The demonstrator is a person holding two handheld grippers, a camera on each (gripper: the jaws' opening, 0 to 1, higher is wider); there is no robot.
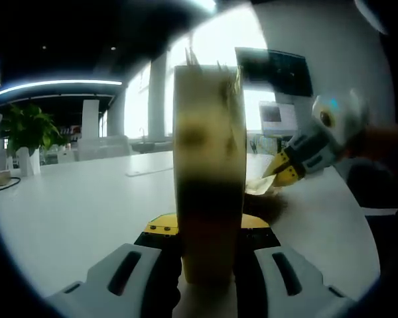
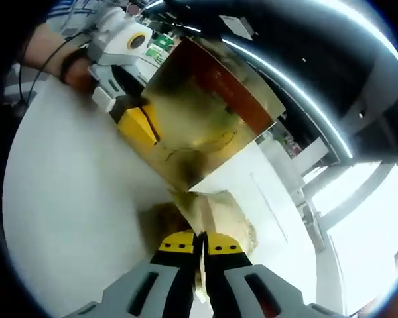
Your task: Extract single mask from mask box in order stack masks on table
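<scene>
Left gripper view has the left gripper (image 1: 209,265) clamped on the mask box (image 1: 209,172), held up off the white desk (image 1: 73,205), probably as an anchor. The right gripper (image 2: 200,255) is pinched shut on a mask (image 2: 209,209) hanging just under the box, looks mid-pull.

Both grippers: grey jaw bodies with dark slots, yellow tips. Left gripper (image 1: 209,265); right gripper (image 2: 200,262). Behind the left gripper's white housing, the person's hand (image 2: 76,69) wears a dark wristband; striped sleeve above.
</scene>
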